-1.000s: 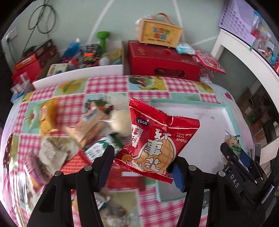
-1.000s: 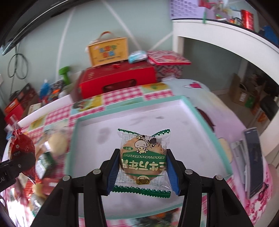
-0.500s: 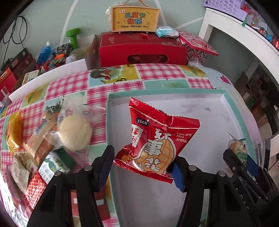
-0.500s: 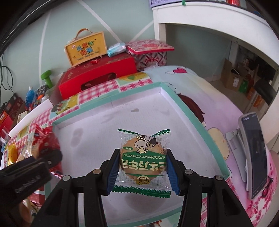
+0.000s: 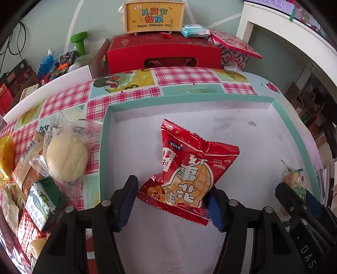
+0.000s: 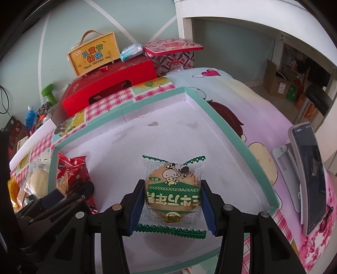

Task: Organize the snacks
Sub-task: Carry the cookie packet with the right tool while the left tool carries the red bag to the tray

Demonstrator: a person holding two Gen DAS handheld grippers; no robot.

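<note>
My left gripper (image 5: 171, 202) is shut on a red snack bag (image 5: 189, 172) and holds it above the white floor of a shallow teal-rimmed tray (image 5: 189, 101). My right gripper (image 6: 171, 205) is shut on a green-and-clear cookie packet (image 6: 172, 194), also above the tray (image 6: 223, 120). The right gripper with its packet (image 5: 293, 179) shows at the right of the left wrist view. The left gripper's red bag (image 6: 71, 172) shows at the left of the right wrist view. The tray holds nothing else.
Loose snacks lie left of the tray on the checked cloth: a pale bun in clear wrap (image 5: 66, 156), a green-white carton (image 5: 45, 200), an orange packet (image 5: 6, 156). A red gift box (image 5: 164, 54) and a yellow case (image 5: 153, 15) stand behind. A phone on a stand (image 6: 309, 175) is right of the tray.
Both grippers have moved over the tray with their packets still held. The left one came right from the snack pile; the right one moved forward and lower into the tray.
</note>
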